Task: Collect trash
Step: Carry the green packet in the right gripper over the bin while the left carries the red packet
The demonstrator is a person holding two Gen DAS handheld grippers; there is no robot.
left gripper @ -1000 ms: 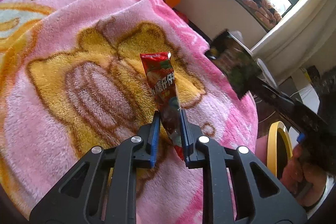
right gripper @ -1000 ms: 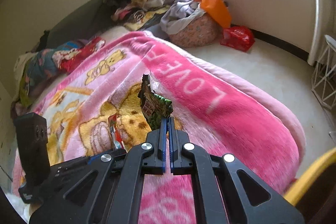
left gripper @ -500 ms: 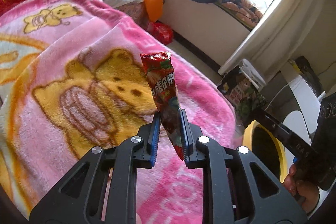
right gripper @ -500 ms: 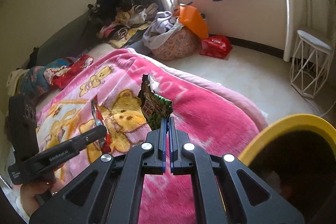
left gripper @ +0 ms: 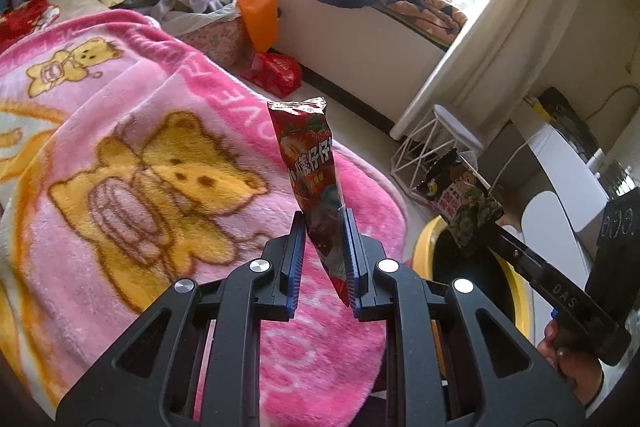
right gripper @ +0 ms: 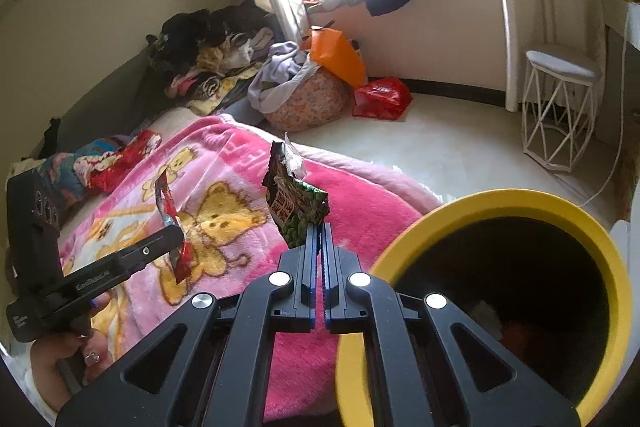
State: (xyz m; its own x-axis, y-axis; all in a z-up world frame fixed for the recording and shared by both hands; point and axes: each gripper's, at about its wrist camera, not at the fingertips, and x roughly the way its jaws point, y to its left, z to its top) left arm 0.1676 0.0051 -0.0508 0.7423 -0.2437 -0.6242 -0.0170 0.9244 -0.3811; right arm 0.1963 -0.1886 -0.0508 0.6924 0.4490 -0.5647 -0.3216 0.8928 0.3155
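Left claw (left gripper: 325, 239) pinching red snack wrapper (left gripper: 310, 163) upright above pink blanket (left gripper: 120, 155). Right claw (right gripper: 321, 227) pressed together on green snack wrapper (right gripper: 298, 199), just beside yellow-rimmed bin (right gripper: 520, 199).

we saw a red snack wrapper (left gripper: 310, 163) printed with strawberries, a dark packet (right gripper: 298, 205) patterned with green peas, a pink blanket (left gripper: 120, 155) with yellow bears, a bin (right gripper: 520, 199) with a yellow rim and black inside, an orange bag (right gripper: 338, 55).
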